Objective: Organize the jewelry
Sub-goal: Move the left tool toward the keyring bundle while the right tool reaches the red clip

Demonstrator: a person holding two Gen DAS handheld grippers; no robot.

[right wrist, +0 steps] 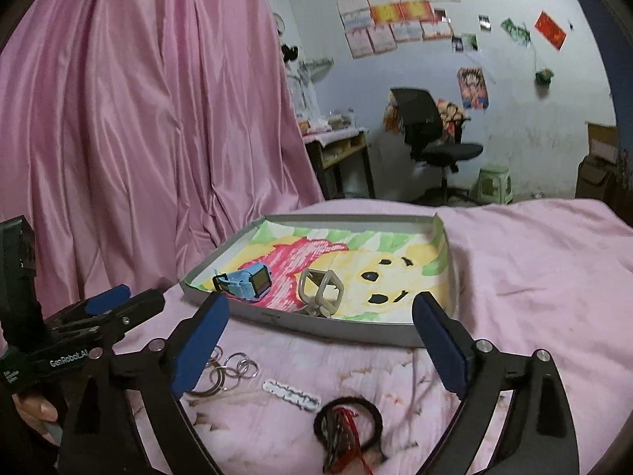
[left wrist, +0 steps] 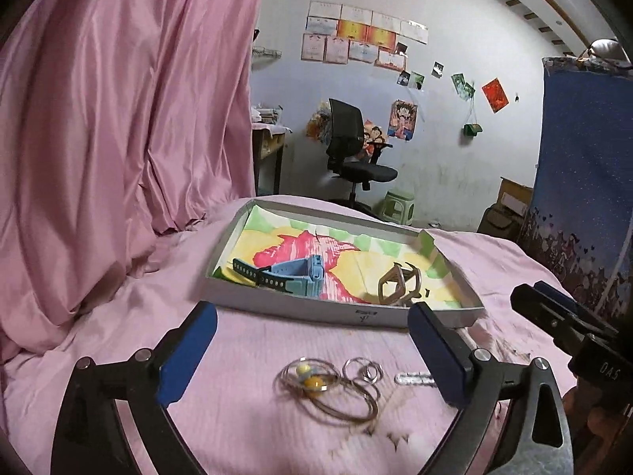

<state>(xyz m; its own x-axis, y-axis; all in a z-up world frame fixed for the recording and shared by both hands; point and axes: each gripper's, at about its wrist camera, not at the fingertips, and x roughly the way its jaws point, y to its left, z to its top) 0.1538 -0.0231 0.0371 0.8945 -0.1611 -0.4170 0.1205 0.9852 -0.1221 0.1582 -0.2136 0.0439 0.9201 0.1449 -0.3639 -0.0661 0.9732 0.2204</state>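
A bed (right wrist: 534, 261) under a pink sheet carries a shallow grey box (right wrist: 316, 322). Nearer, directly on the sheet, lie linked metal rings (right wrist: 233, 368), wire hoops with yellow beads (left wrist: 316, 386), a white hair clip (right wrist: 292, 395) and a dark hair tie (right wrist: 348, 423).

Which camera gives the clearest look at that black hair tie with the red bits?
The right wrist view: the black hair tie lies in full sight on the pink bedding, near the bottom between the tool's fingers. The left wrist view does not show it at all.
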